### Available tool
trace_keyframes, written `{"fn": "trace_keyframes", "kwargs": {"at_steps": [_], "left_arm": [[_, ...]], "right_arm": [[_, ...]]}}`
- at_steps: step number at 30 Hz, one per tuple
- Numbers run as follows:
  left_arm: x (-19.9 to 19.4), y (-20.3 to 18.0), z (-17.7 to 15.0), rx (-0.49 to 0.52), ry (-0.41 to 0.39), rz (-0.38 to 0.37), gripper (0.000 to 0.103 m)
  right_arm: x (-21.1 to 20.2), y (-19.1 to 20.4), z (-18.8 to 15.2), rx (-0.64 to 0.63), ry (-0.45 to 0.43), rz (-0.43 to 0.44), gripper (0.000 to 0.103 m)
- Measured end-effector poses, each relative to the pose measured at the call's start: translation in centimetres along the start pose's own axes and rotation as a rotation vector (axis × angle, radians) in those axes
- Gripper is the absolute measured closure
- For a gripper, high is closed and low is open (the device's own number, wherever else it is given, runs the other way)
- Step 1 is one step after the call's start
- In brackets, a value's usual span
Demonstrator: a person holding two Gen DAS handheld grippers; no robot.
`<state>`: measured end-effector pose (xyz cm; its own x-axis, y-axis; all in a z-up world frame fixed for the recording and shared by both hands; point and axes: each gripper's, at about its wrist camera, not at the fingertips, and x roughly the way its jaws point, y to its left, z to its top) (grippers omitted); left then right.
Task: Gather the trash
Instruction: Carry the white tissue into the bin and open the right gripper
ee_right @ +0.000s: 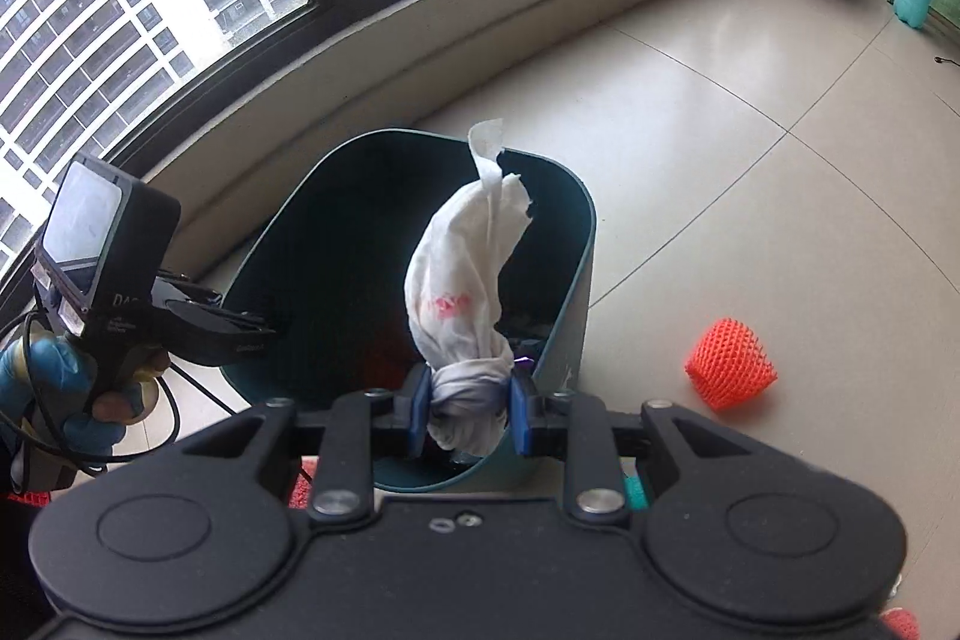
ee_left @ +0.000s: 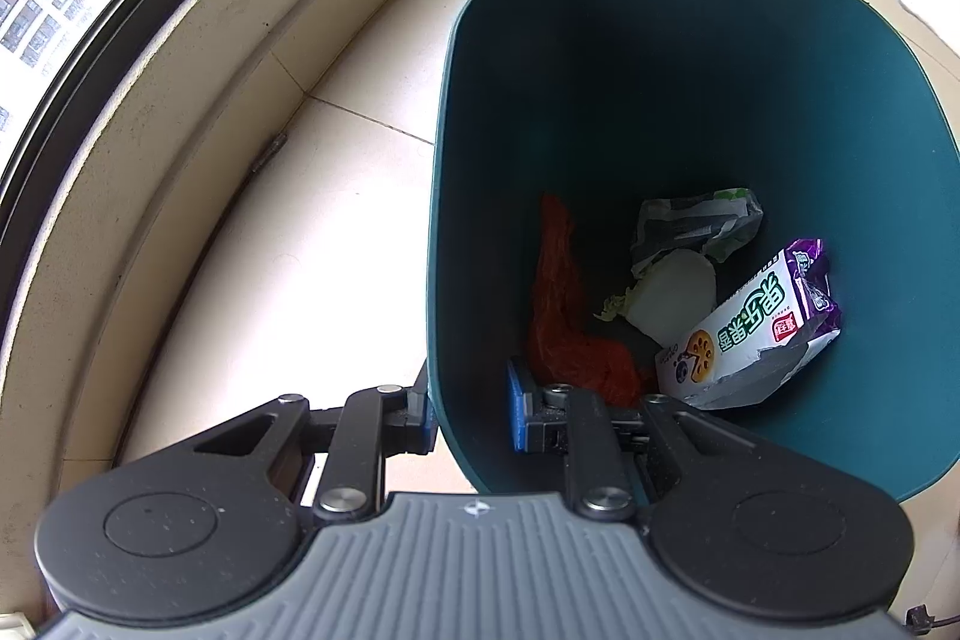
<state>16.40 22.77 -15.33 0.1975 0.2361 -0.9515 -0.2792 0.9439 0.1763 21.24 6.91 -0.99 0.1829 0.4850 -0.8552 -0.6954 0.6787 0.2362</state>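
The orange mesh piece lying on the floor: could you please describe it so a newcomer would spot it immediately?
Start at the dark teal bin below the curved window. On the pale floor tiles to its right lies the orange foam net. Nothing else loose on those tiles is bright orange with an open lattice.

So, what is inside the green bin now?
Inside the green bin: a red mesh bag, a crumpled wrapper, a white piece and a purple-white snack pack. Whatever lies beneath them is covered.
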Motion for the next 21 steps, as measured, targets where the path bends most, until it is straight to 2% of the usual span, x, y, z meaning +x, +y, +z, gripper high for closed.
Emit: {"fn": "trace_keyframes", "kwargs": {"at_steps": [6,10,15,21], "left_arm": [[-0.1,0.4,0.1,-0.008,0.001,-0.014,0.083],[-0.2,0.6,0.1,-0.009,0.0,-0.02,0.083],[-0.2,0.8,0.1,-0.01,-0.002,-0.028,0.083],[-0.2,0.8,0.0,-0.007,-0.004,-0.026,0.083]], "right_arm": [[4.4,3.4,2.0,-0.083,0.048,-0.013,0.078],[8.9,4.7,2.2,-0.124,0.126,-0.053,0.078],[14.1,5.0,1.0,-0.153,0.228,-0.119,0.078],[17.2,4.6,-0.1,-0.151,0.294,-0.152,0.077]]}}
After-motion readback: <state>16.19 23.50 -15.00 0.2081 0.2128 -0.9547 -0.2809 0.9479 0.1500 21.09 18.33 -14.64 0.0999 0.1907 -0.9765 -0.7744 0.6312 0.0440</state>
